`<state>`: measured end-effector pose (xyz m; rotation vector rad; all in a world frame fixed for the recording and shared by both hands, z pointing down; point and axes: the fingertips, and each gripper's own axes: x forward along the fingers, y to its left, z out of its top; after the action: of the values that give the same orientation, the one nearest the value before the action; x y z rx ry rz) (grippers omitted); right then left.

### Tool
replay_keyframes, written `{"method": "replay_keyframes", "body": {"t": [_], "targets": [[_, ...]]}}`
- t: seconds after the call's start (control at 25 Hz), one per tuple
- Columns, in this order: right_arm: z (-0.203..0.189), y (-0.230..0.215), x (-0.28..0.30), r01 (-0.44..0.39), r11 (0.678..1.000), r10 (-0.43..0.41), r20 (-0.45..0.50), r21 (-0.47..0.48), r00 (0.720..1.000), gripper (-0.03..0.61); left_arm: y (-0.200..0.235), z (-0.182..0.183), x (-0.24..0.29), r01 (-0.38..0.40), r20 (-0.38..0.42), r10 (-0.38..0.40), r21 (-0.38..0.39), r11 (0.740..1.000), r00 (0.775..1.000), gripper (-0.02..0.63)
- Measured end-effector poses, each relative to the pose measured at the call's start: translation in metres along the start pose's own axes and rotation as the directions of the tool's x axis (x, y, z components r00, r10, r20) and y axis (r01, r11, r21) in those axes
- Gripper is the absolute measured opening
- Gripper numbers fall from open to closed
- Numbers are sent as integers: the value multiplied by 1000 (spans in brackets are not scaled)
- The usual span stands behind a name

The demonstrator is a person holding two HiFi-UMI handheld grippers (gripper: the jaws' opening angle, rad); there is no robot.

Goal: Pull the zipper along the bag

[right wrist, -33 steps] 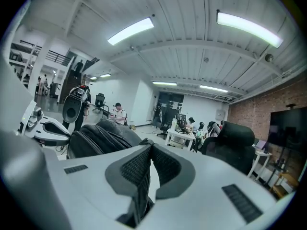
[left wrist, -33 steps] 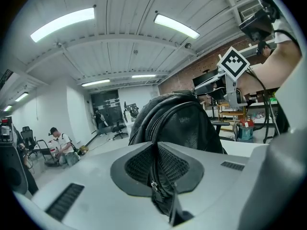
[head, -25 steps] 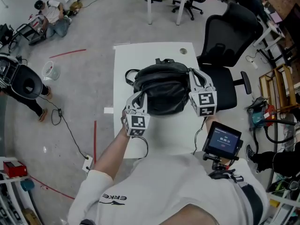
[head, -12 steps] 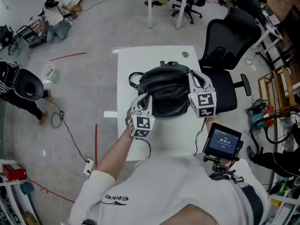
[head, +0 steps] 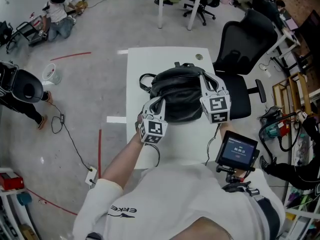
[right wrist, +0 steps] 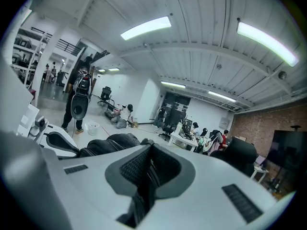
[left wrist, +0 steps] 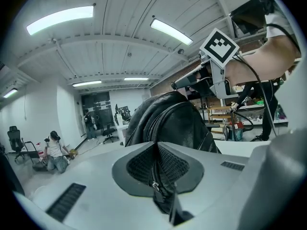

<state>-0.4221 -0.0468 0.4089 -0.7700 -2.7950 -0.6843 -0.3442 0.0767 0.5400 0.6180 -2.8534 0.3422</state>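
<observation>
Bag sat mid-table, left gripper clamped on the zipper pull, right gripper pinching what looked like its fabric, so the pull needed to run straight along the teeth, fabric taut.

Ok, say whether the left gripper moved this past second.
No. The left gripper stays clamped on the black leather bag, equally far from the white table's left edge.
</observation>
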Motion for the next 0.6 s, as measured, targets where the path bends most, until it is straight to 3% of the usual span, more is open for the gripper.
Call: {"method": "replay_keyframes", "body": {"t": [0.6], "targets": [[24, 51, 22, -60, 993, 56, -41, -106, 998, 17, 4, -7, -11, 33, 33, -32, -6, 999, 999, 11]]}}
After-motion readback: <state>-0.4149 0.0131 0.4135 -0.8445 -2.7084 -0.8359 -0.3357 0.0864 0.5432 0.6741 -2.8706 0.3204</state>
